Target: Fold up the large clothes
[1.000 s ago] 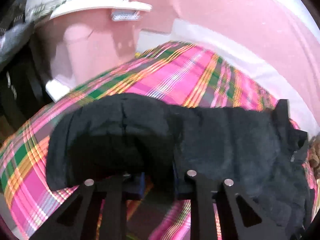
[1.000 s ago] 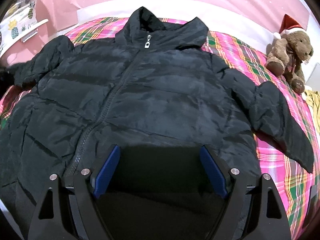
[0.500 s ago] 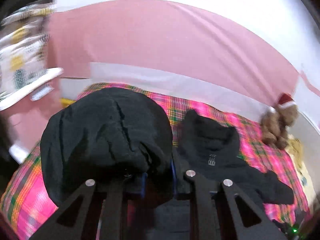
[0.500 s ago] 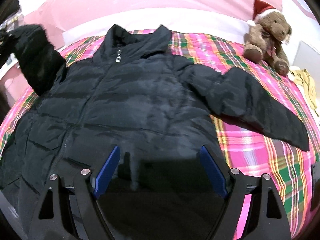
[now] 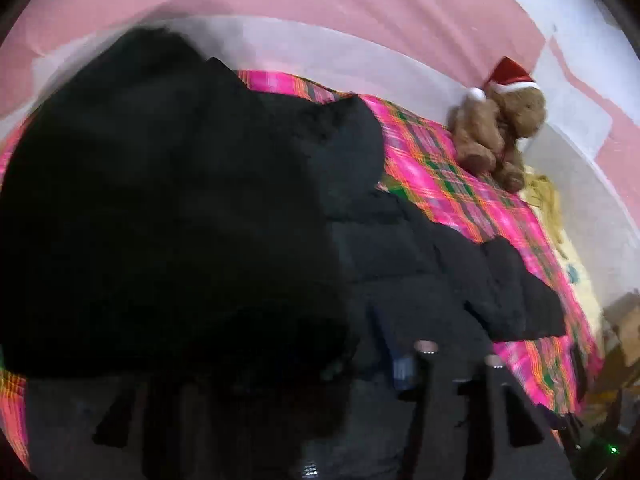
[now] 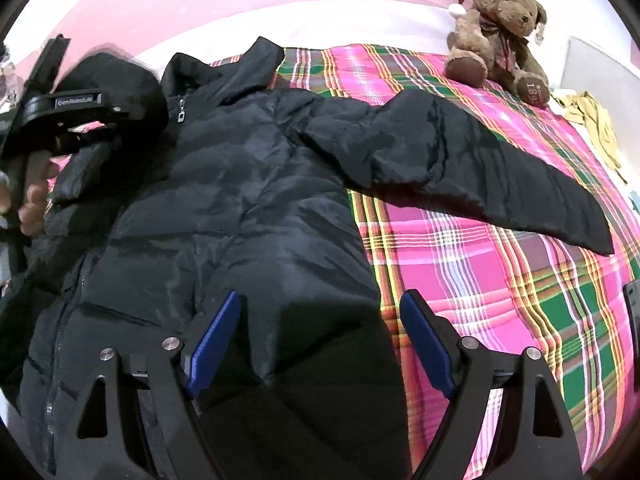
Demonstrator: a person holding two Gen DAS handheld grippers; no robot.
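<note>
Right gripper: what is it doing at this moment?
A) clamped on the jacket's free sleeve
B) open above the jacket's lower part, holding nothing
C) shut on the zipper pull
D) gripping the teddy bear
B: the right gripper has its blue pads spread wide over the lower part of the black jacket, with nothing between them; the outstretched sleeve and the teddy bear lie far from it.

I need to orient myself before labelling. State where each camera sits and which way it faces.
Left wrist: on the left gripper, facing across the bed toward the teddy bear; the lifted sleeve hides most of its jaws.
Right wrist: on the right gripper, jaws open, low over the jacket hem.
Shared: jacket, bear, plaid blanket.
</note>
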